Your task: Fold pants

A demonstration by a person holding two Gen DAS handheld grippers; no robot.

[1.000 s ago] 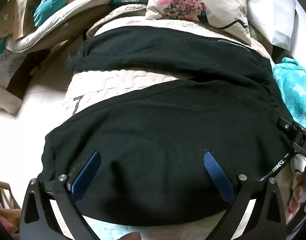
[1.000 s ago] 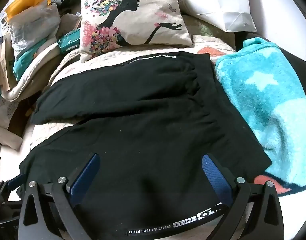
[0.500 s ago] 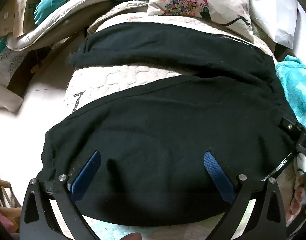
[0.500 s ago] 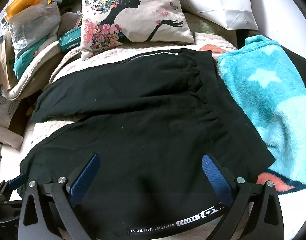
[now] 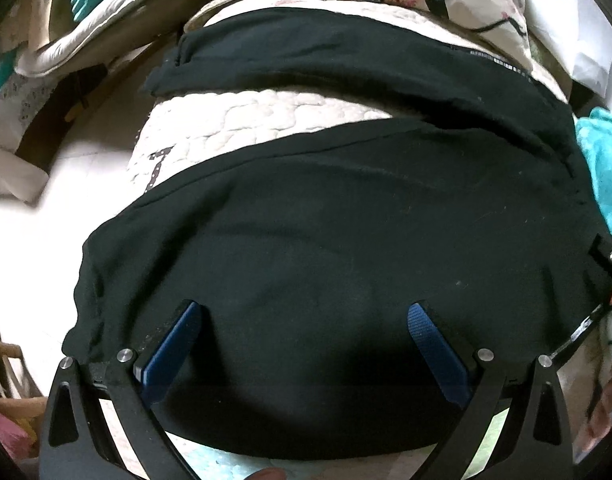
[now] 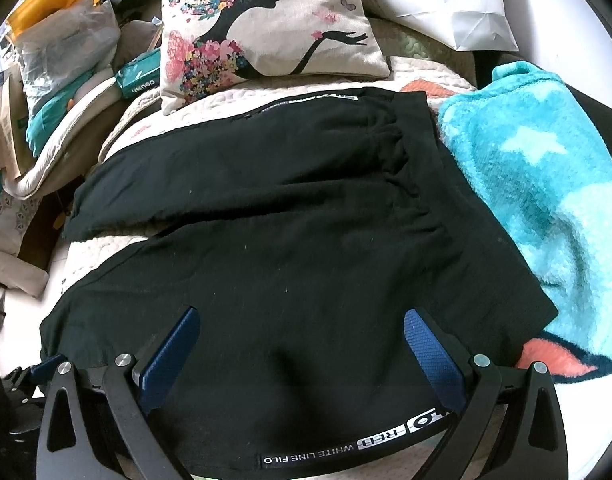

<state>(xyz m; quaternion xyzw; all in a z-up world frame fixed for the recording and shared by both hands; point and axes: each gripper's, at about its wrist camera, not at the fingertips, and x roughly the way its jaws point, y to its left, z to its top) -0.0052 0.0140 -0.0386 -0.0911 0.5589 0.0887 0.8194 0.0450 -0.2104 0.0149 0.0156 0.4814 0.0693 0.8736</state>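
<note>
Black pants lie spread flat on a cream quilted bed cover, legs pointing left, waistband at the right. The two legs are parted, with quilt showing between them. In the right wrist view the pants show a side stripe with white lettering along the near edge. My left gripper is open and empty, low over the near leg by its cuff end. My right gripper is open and empty, low over the near hip and waistband end. Blue pads stand wide apart.
A turquoise fleece blanket with stars lies right of the waistband. A floral silhouette pillow and a white paper bag sit behind. Piled bags and bedding crowd the far left. The bed's left edge drops to the floor.
Both grippers have moved forward and slightly lower over the pants, still open. The pants have not moved.
</note>
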